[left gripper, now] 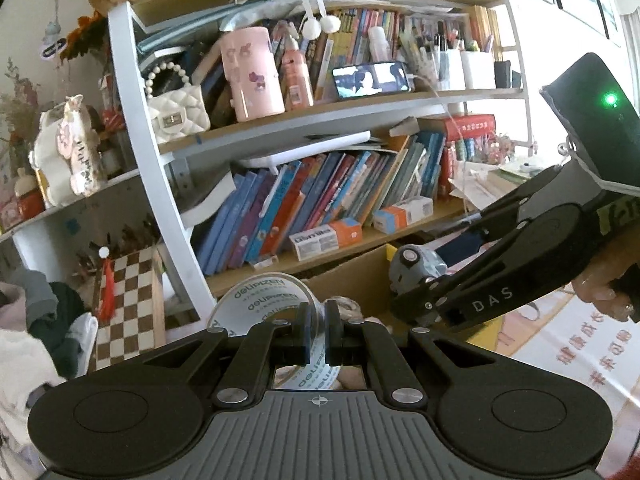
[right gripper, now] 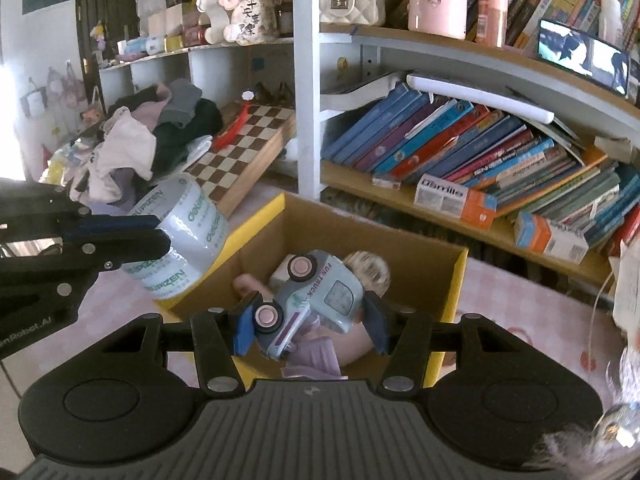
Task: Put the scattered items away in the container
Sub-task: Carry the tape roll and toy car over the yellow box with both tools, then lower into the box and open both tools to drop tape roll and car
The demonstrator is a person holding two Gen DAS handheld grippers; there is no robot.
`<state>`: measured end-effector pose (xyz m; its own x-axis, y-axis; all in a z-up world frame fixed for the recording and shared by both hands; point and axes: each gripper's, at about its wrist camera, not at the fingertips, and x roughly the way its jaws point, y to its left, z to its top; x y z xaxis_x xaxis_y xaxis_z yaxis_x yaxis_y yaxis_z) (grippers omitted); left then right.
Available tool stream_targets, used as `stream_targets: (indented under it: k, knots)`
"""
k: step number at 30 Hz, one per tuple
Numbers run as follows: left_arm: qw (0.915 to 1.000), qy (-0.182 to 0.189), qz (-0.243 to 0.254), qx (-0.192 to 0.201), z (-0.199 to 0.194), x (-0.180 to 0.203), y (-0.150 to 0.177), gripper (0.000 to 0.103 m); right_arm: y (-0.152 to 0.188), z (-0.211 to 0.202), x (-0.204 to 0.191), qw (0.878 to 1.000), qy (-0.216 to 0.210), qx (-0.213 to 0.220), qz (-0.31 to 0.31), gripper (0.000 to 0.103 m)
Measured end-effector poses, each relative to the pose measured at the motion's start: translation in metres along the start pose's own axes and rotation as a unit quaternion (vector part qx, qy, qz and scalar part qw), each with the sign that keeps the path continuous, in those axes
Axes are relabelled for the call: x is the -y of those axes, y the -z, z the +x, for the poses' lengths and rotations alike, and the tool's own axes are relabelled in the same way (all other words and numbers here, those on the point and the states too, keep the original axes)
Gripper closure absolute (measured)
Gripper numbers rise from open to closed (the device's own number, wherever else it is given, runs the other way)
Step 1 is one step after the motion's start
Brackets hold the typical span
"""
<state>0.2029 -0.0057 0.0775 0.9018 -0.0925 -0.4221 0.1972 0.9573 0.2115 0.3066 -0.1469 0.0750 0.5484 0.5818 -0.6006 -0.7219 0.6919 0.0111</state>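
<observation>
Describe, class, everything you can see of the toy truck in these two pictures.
The toy truck is pale grey-blue, glossy like plastic or tin, with pink-hubbed wheels, a purple stripe and "FUN TRUCK" printed on its side. It hangs tipped on its side, wheels toward the upper left, clamped between the blue pads of the right gripper. It is held above the open cardboard box, touching nothing else. The left wrist view shows it beside the tape roll.

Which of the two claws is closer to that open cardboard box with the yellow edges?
Right. The right claw holds a pale blue toy truck directly over the open cardboard box. The left claw, clamped on a clear tape roll, sits just outside its left wall.
</observation>
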Motion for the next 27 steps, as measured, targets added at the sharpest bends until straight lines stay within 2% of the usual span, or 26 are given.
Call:
stream_targets:
  k: [5, 11, 19, 23, 27]
  knots:
    - [0.9998, 0.007, 0.004, -0.016, 0.034, -0.003, -0.005, 0.098, -0.009, 0.028, 0.014, 1.0, 0.01, -0.012, -0.012, 0.051]
    - [0.998, 0.023, 0.028, -0.052, 0.085, 0.006, -0.004, 0.098, -0.015, 0.074, 0.029, 0.999, 0.019, -0.042, -0.029, 0.051]
    - [0.9931, 0.028, 0.053, -0.101, 0.143, 0.009, 0.003, 0.098, -0.007, 0.13, 0.044, 0.993, 0.042, -0.082, -0.076, 0.051]
    - [0.9896, 0.034, 0.06, -0.126, 0.164, 0.011, 0.008, 0.097, -0.003, 0.146, 0.052, 0.991, 0.044, -0.101, -0.077, 0.051]
    - [0.9866, 0.036, 0.058, -0.148, 0.179, 0.009, 0.012, 0.098, -0.004, 0.15, 0.05, 0.988, 0.047, -0.102, -0.103, 0.051]
